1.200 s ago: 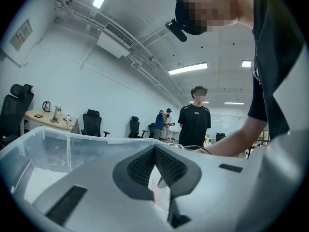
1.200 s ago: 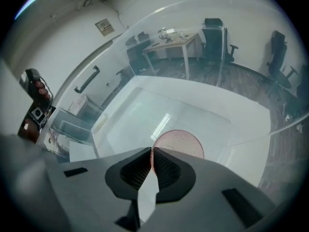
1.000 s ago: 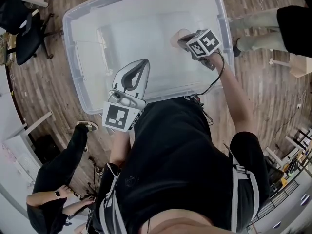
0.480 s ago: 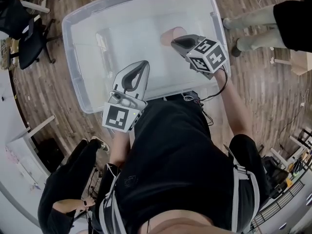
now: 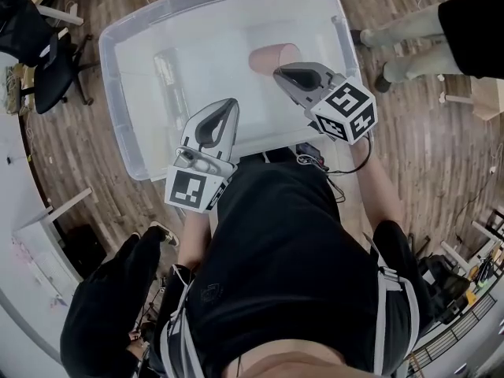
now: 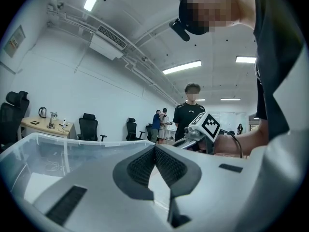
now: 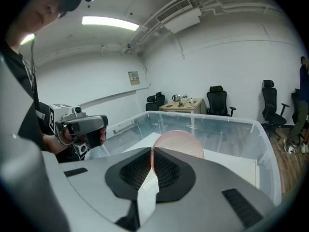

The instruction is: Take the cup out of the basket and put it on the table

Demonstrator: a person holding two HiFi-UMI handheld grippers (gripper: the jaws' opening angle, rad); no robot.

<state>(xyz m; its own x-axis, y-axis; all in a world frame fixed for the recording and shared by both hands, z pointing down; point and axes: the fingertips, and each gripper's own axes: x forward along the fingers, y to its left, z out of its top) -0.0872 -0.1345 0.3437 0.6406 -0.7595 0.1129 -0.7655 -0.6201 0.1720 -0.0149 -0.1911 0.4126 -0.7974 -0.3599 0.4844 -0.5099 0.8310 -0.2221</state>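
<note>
Slippage threatens: right gripper [image 7: 152, 154] fingers pinch only the cup [image 7: 179, 141] by its thin rim, seemingly over the basket [image 5: 118, 93]. Left gripper [image 6: 155, 153] fingers are pressed together, empty.

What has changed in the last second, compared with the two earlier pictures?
The right gripper, shut on the rim of the pink cup, has risen toward the camera and drawn back toward the person, lifting the cup off the floor of the clear bin. More of the cup shows now. Nothing was newly gripped or released. The left gripper, shut and empty, stayed at the bin's near edge, and the bin stayed put.
</note>
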